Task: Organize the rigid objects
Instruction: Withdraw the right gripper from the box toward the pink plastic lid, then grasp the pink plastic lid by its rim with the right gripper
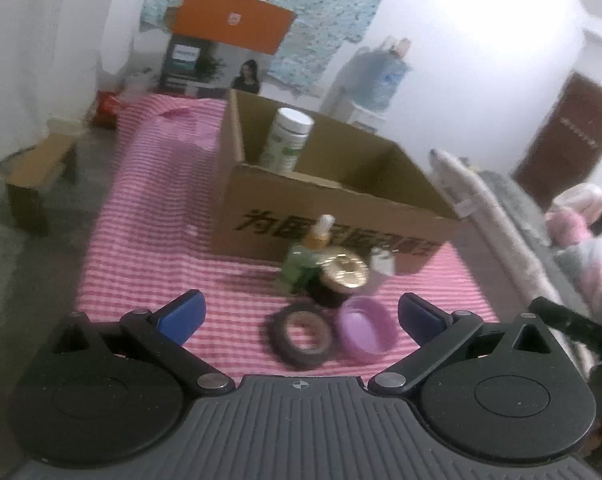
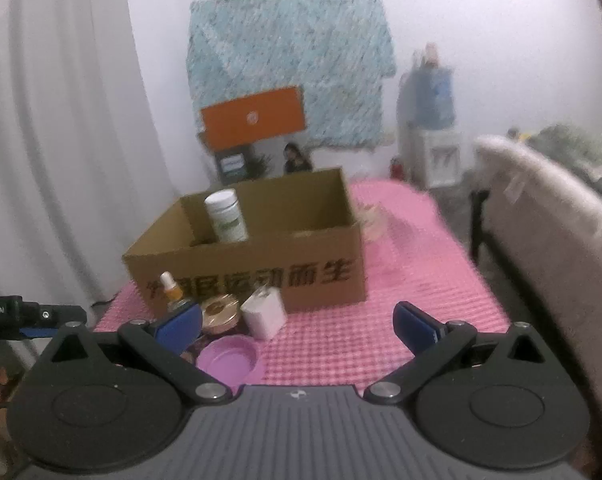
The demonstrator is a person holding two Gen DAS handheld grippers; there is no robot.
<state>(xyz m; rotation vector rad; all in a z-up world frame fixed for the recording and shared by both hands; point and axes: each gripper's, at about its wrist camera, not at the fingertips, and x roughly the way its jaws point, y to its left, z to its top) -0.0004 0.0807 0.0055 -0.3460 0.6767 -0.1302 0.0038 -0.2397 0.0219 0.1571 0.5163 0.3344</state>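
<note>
Both hand-held grippers, left [image 1: 301,316] & right [image 2: 299,322], level, jaws wide, empty.

Both views are soft and grainy, lit by flat indoor light that is brightest on the white wall [image 1: 481,32], blown out to glare at upper right in the left wrist view. Motion blur smears the printed characters on the cardboard box [image 1: 333,216] and the small items before it — the right wrist view reads them a little more clearly. Fisheye bending curves the curtain [image 2: 61,120], and the corners darken. Shadows under the box are faint.
</note>
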